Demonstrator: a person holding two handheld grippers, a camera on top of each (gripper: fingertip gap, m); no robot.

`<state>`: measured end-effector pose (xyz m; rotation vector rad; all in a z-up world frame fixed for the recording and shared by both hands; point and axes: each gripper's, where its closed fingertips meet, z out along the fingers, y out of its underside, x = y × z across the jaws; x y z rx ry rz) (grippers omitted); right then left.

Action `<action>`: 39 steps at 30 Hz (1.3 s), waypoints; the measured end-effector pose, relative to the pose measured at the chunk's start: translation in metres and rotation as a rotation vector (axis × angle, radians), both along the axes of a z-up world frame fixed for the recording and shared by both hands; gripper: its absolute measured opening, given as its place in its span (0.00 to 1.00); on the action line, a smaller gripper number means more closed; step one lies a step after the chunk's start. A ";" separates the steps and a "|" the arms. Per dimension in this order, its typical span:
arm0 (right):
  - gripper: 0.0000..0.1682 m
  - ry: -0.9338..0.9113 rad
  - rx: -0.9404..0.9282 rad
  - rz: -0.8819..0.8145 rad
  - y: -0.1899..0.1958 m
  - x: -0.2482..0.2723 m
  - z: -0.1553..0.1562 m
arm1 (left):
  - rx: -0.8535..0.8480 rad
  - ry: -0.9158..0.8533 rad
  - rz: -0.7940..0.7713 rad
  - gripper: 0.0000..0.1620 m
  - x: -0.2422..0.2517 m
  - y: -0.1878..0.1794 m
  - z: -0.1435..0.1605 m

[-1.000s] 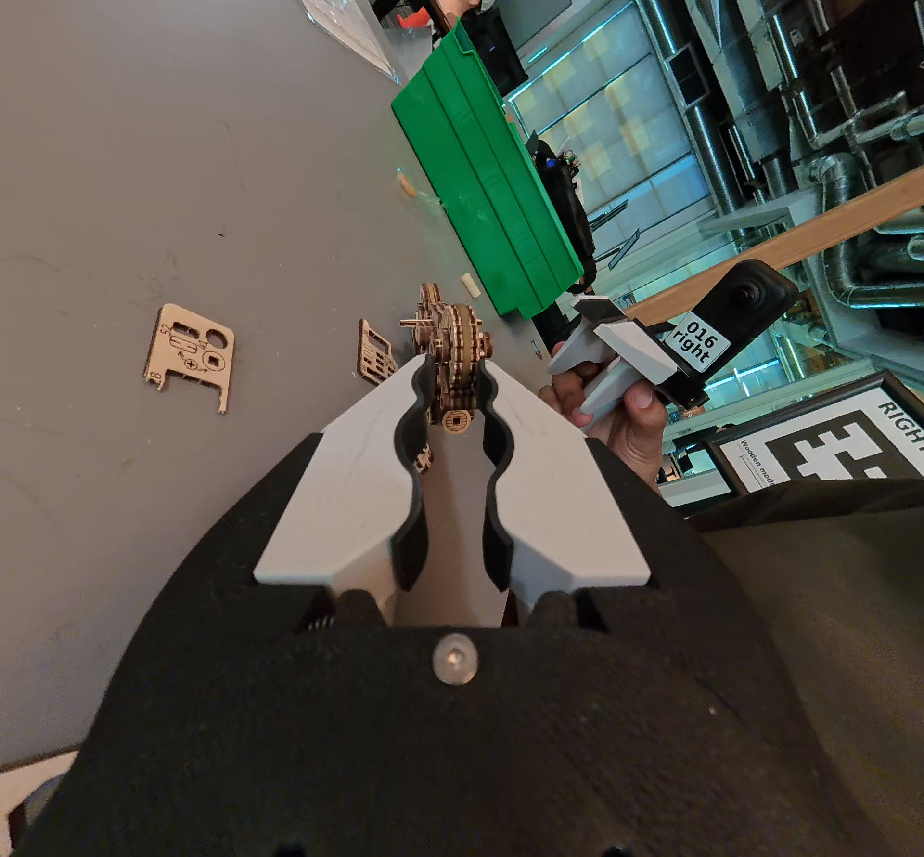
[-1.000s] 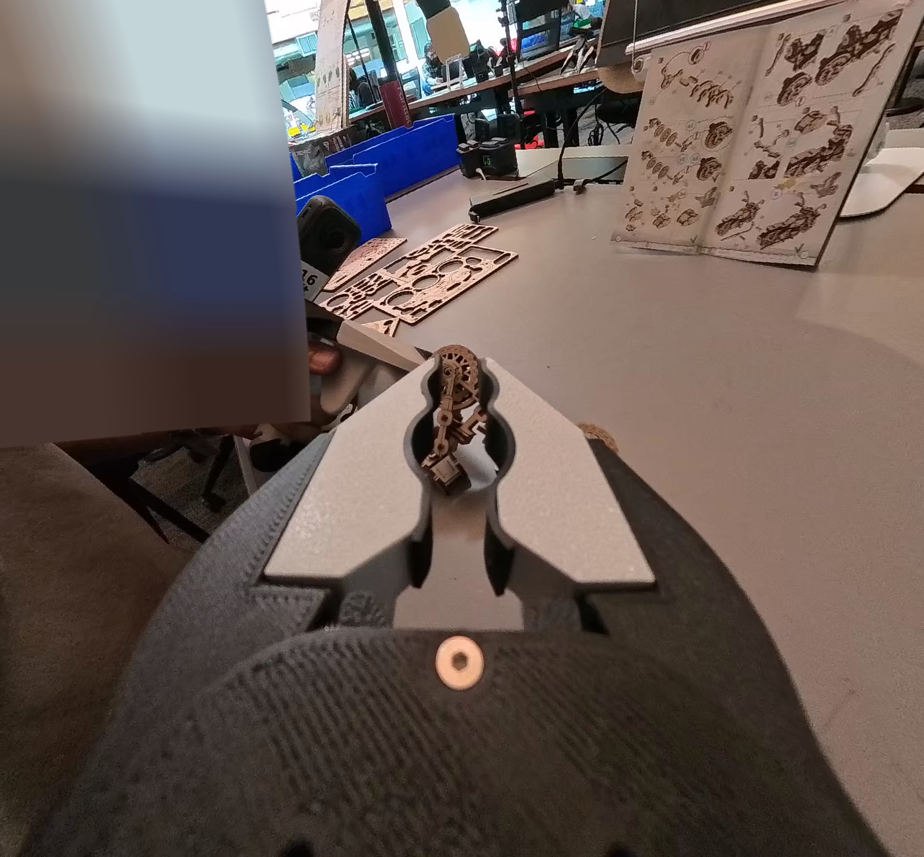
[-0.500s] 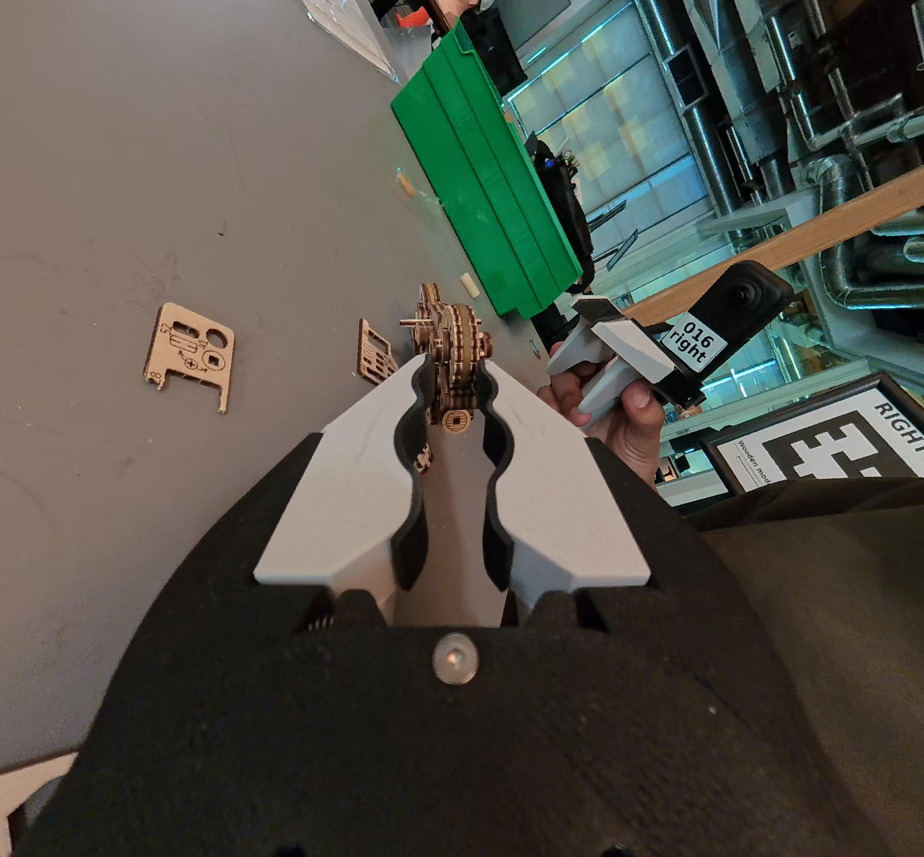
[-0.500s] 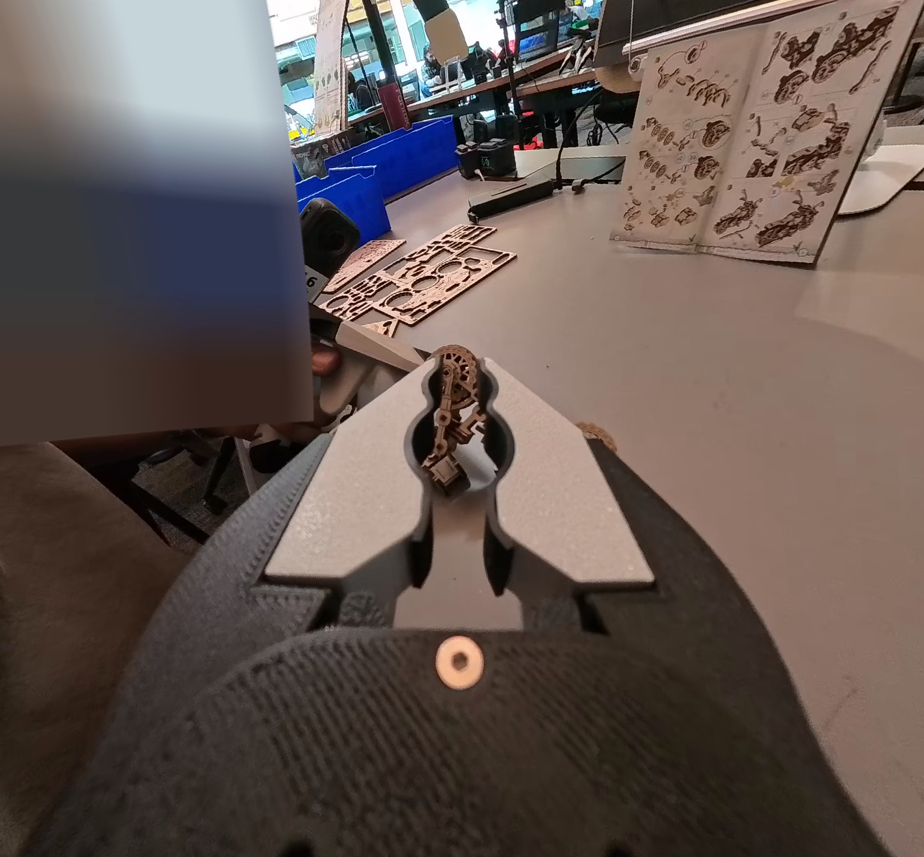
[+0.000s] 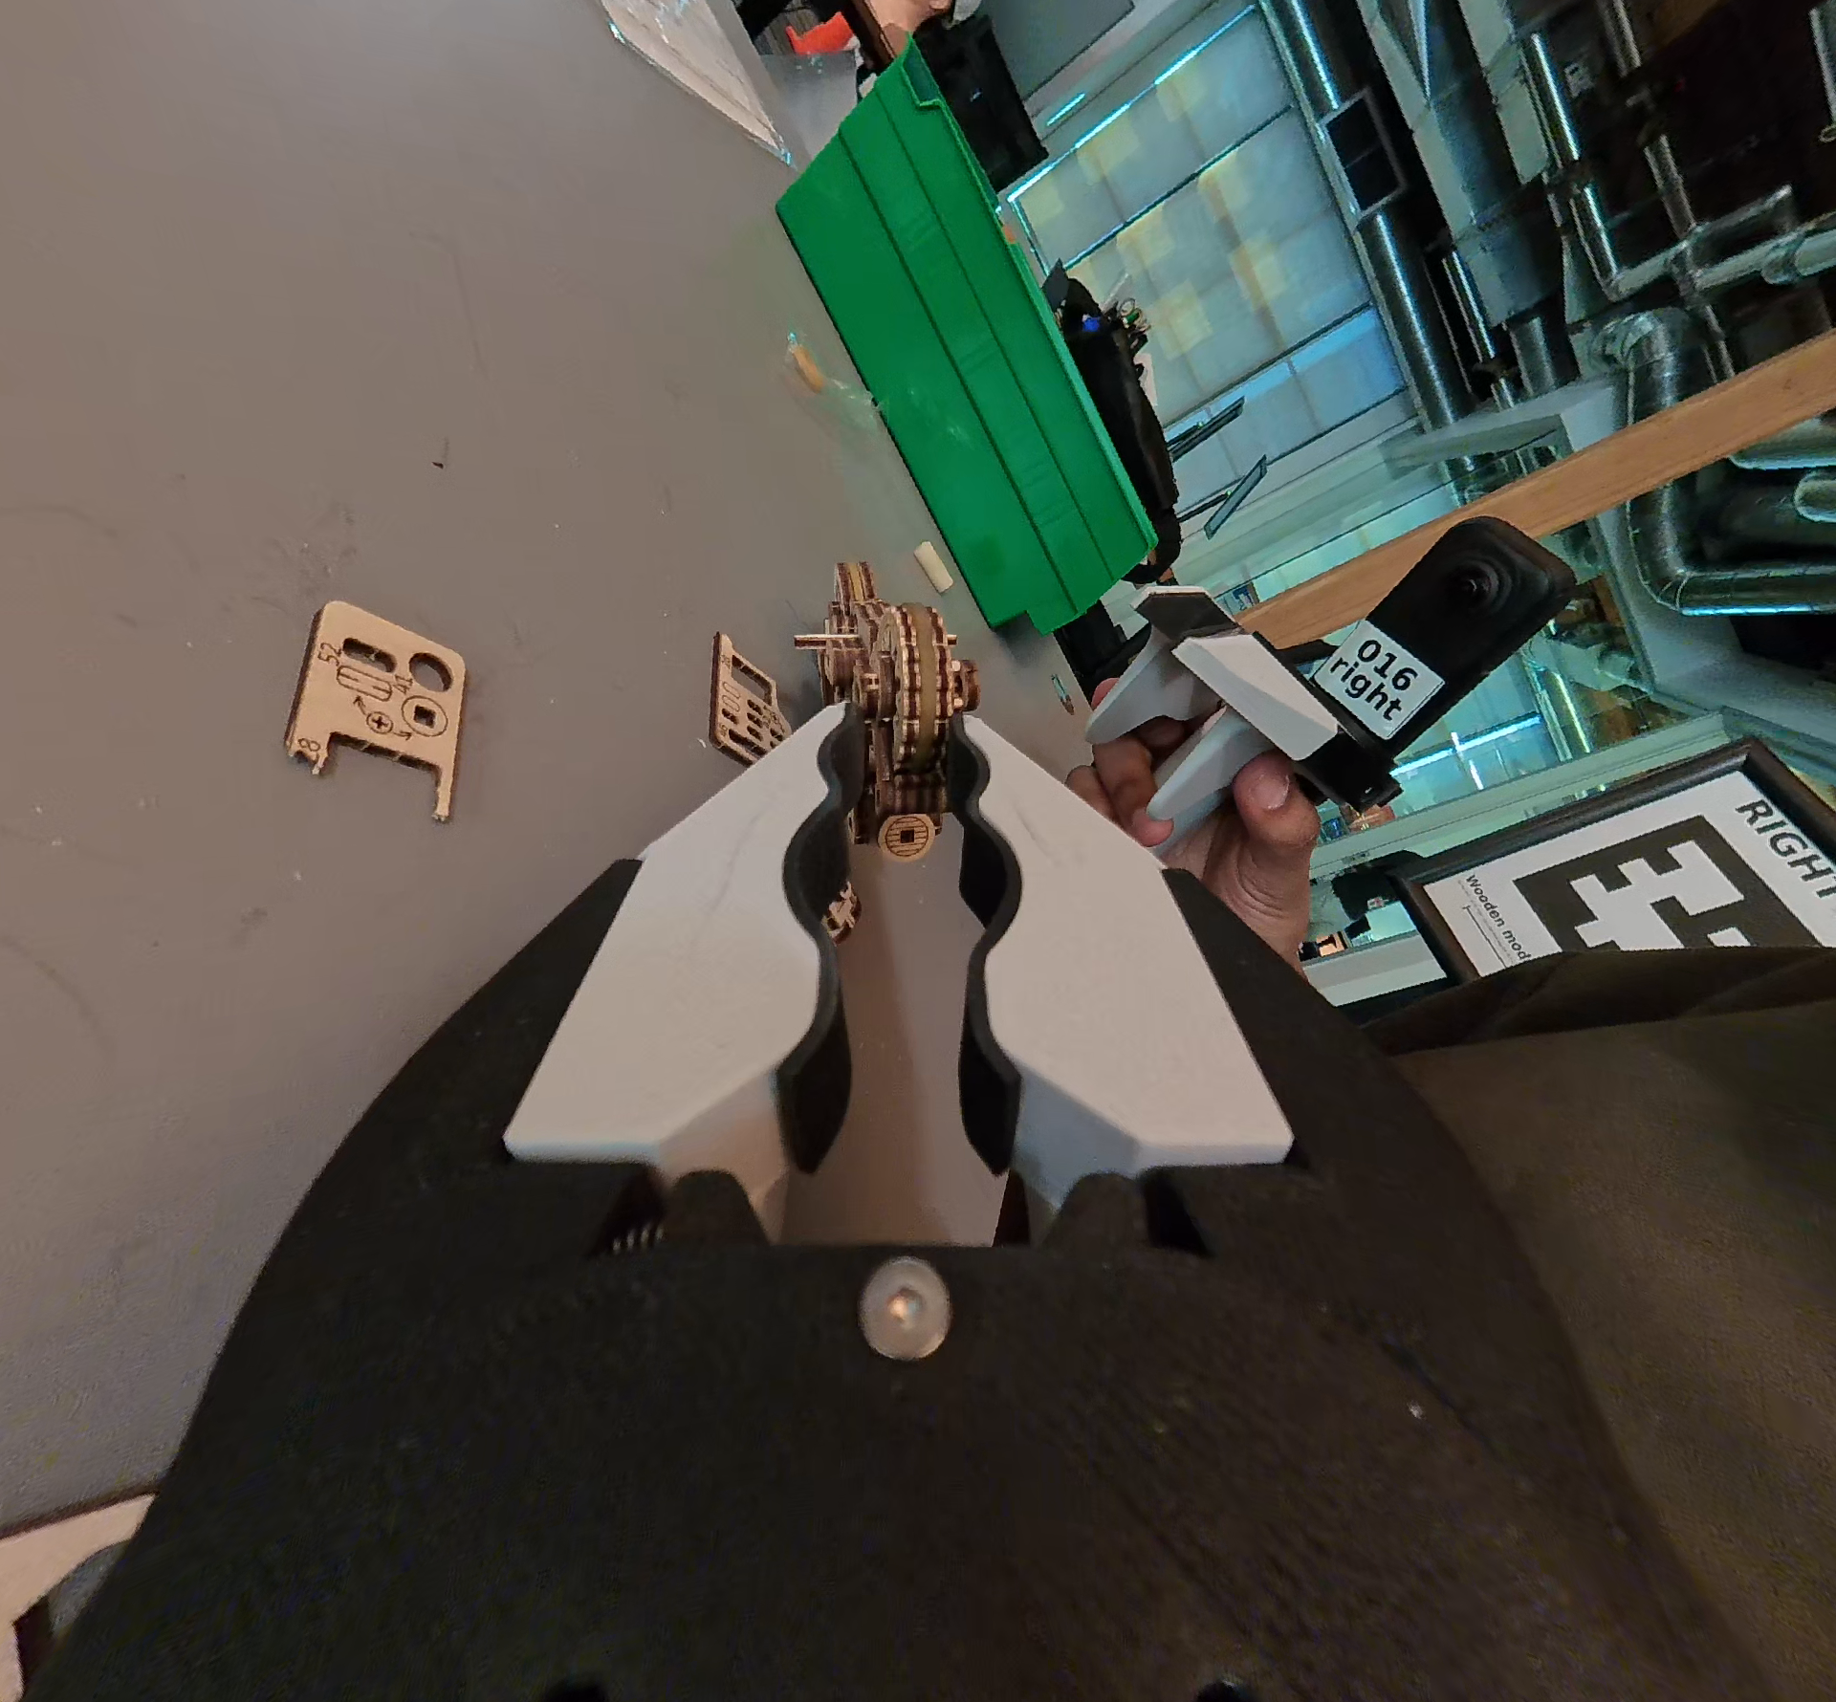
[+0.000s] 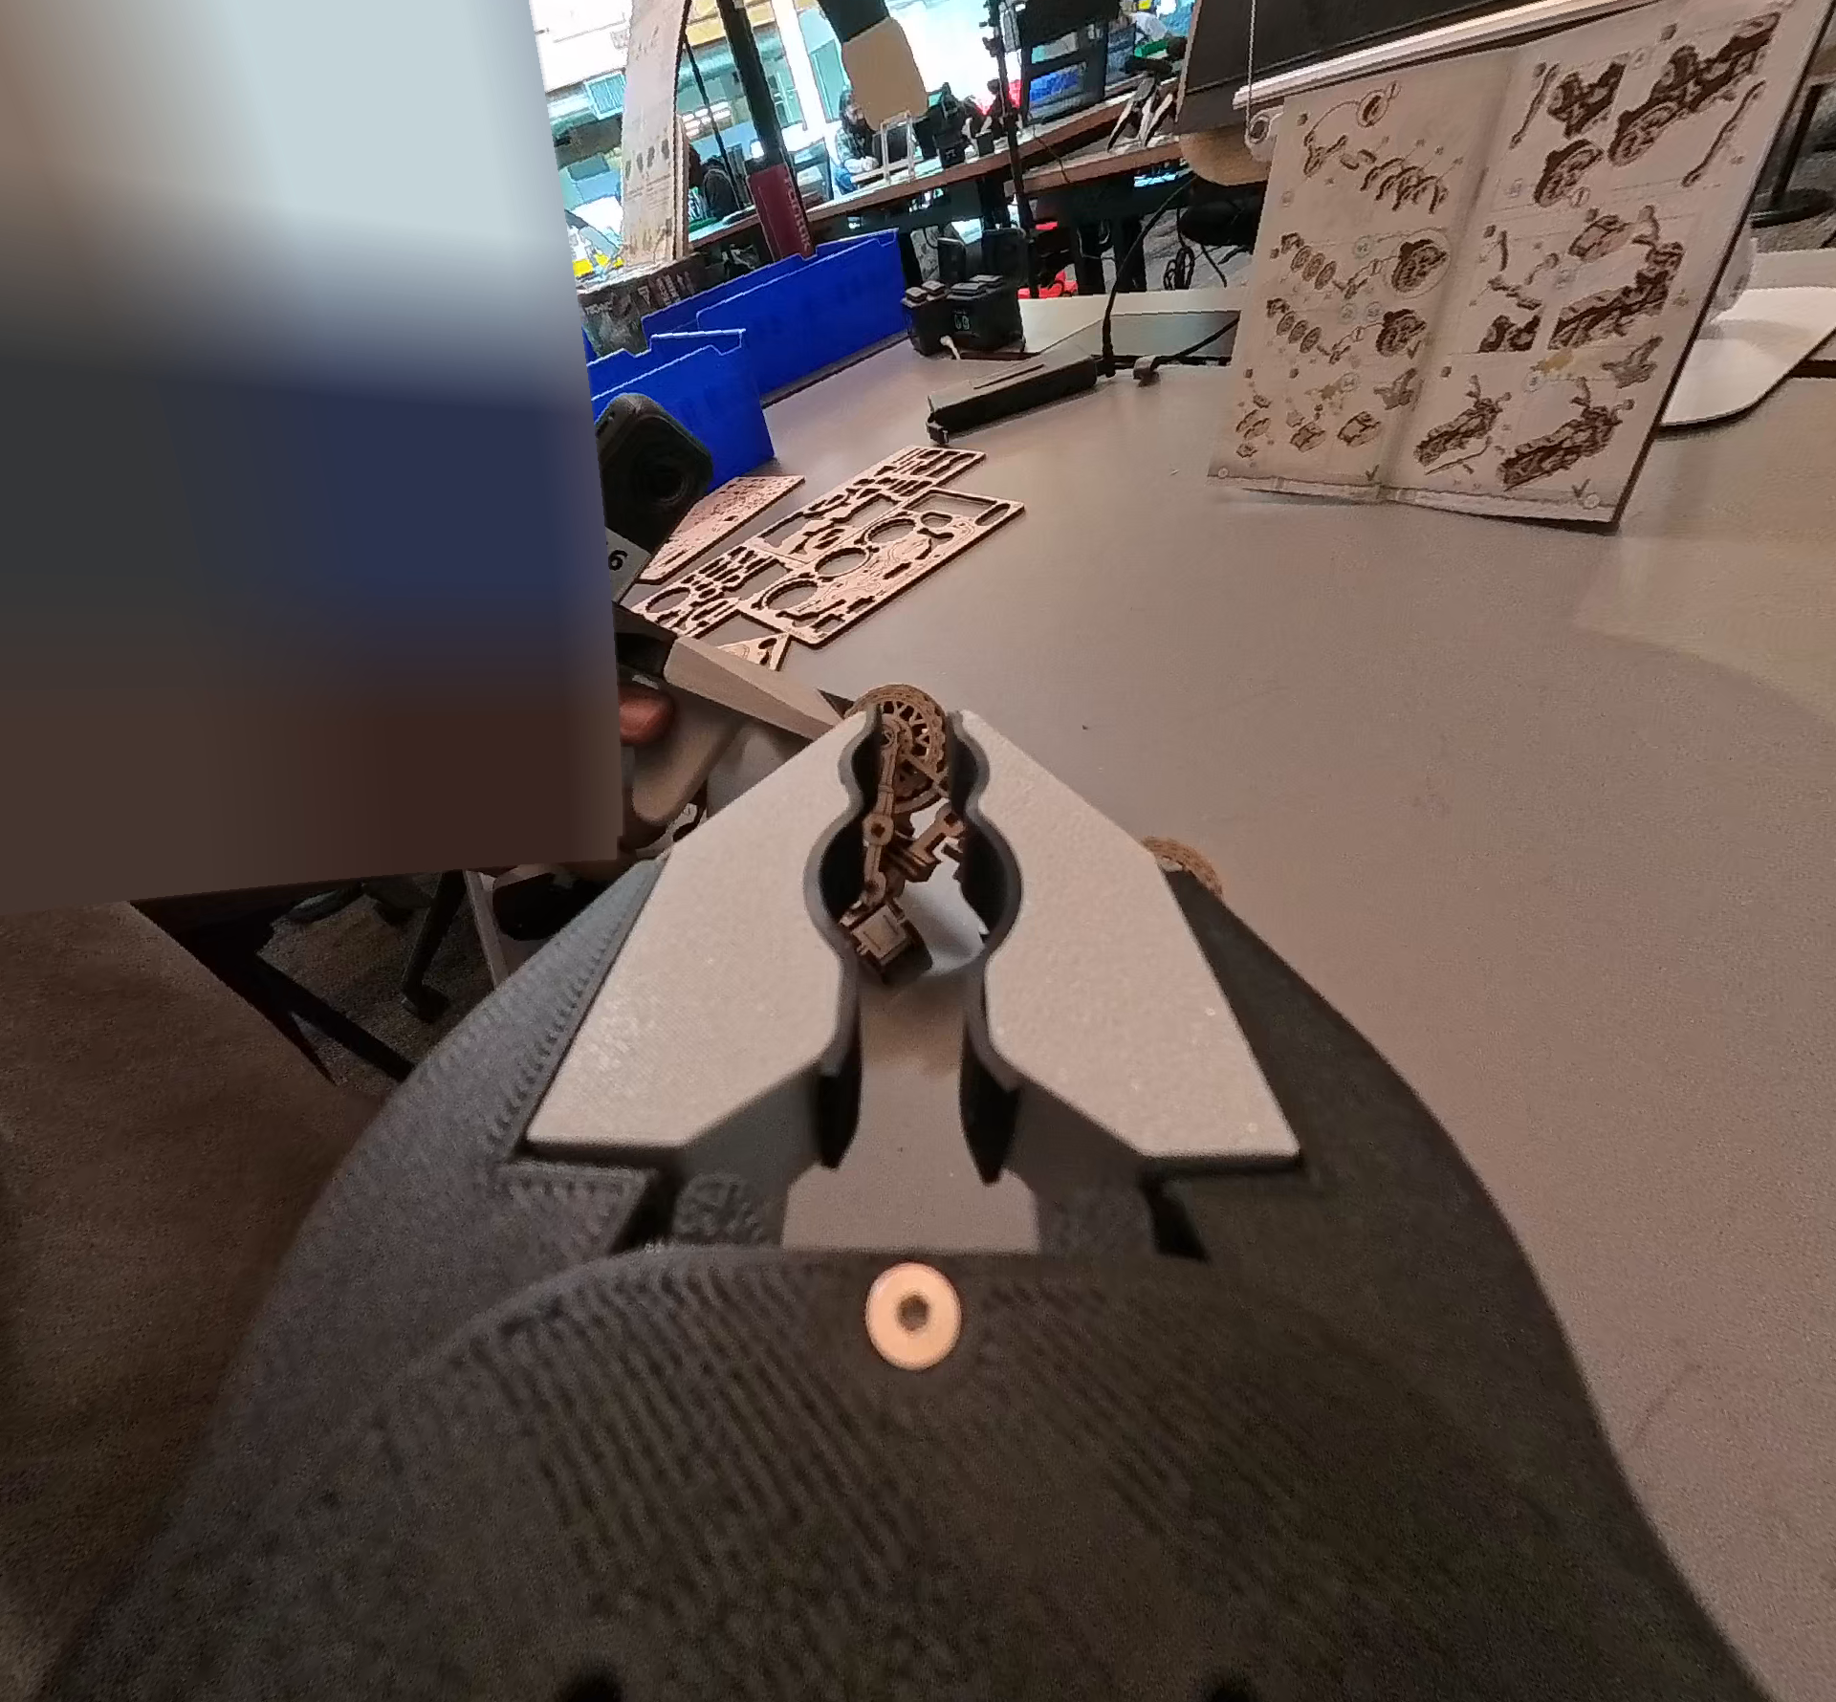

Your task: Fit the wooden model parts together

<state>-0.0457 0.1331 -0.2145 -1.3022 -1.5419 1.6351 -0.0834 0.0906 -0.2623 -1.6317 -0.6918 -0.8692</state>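
Fingers (image 6: 1083,899) hide most of the wooden linkage (image 6: 899,845) they clamp.

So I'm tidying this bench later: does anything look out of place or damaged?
Nothing looks damaged. A few loose bits lie scattered on the table: a flat wooden offcut, a smaller slotted piece and a pale scrap by the green bin. Each claw holds a wooden sub-assembly.

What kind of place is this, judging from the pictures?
Probably a shared workshop or lab. A grey table holds laser-cut wooden sheets and an open instruction booklet; blue bins, more desks with equipment and bare ceiling pipes show behind.
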 end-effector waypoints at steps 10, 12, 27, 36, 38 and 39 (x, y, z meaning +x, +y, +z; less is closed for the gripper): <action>0.06 -0.001 -0.001 0.001 0.000 0.000 0.000 | 0.001 -0.001 0.000 0.08 0.000 0.000 0.000; 0.06 -0.001 -0.001 0.001 0.000 0.000 0.000 | 0.001 -0.001 -0.001 0.08 0.000 0.000 0.000; 0.08 -0.038 0.010 0.019 -0.004 -0.001 -0.008 | 0.002 -0.002 0.001 0.07 0.000 0.000 0.000; 0.10 -0.210 0.294 0.102 -0.029 0.000 -0.053 | 0.005 -0.003 0.000 0.08 0.000 0.000 0.001; 0.11 -0.229 0.372 0.108 -0.033 0.001 -0.061 | 0.006 -0.004 -0.005 0.08 0.000 0.000 0.001; 0.11 -0.236 0.402 0.112 -0.035 0.001 -0.064 | 0.007 -0.004 -0.009 0.08 0.001 0.000 0.001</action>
